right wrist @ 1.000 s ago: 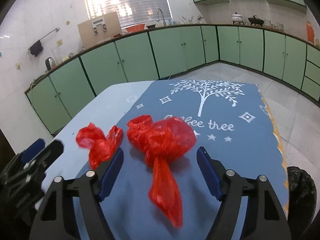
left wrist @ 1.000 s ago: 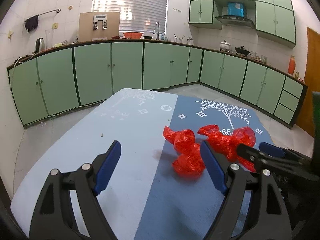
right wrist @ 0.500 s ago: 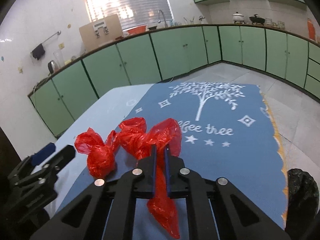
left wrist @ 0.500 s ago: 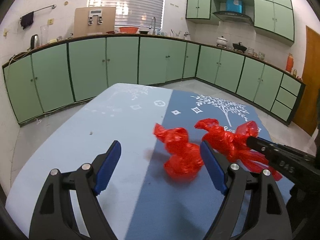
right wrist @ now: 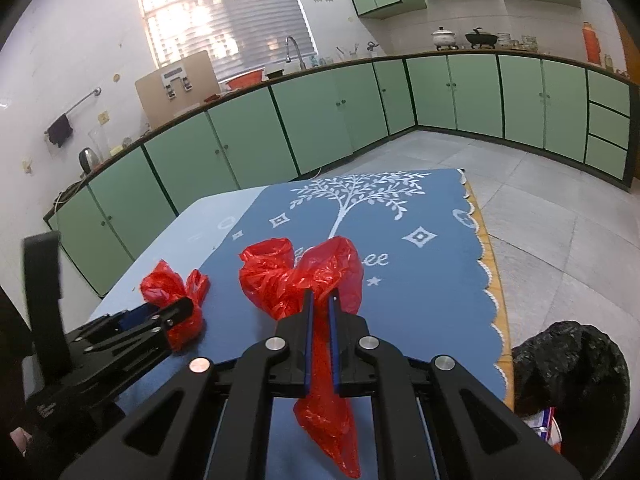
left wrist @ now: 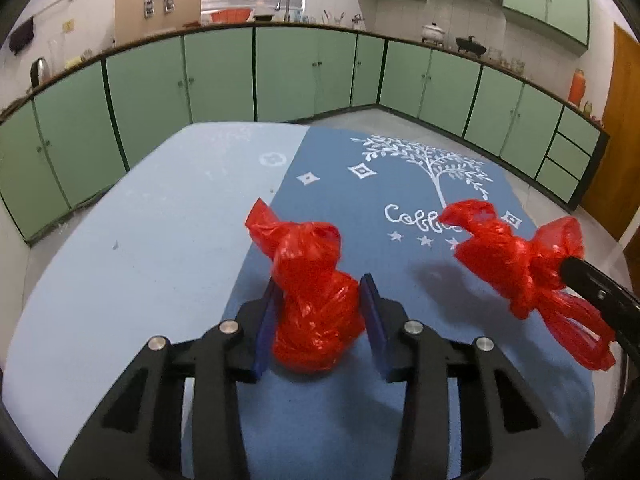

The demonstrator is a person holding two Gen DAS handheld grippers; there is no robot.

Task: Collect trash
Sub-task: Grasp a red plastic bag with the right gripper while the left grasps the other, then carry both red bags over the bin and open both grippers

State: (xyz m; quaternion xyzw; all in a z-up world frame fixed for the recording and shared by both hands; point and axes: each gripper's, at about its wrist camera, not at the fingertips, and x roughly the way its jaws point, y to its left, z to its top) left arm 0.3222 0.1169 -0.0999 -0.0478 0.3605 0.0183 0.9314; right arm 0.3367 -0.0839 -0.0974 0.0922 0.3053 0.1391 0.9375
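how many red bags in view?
2. One red bag sits on the tablecloth between the closing left gripper jaws; the other red bag is clamped in the right gripper.

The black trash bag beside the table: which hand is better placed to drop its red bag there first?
Right. The right gripper is shut on its red bag, and the black trash bag sits on its side.

Right gripper (right wrist: pixel 320 300) pinches red bag (right wrist: pixel 304 272) — black bin (right wrist: pixel 568 368) beside table
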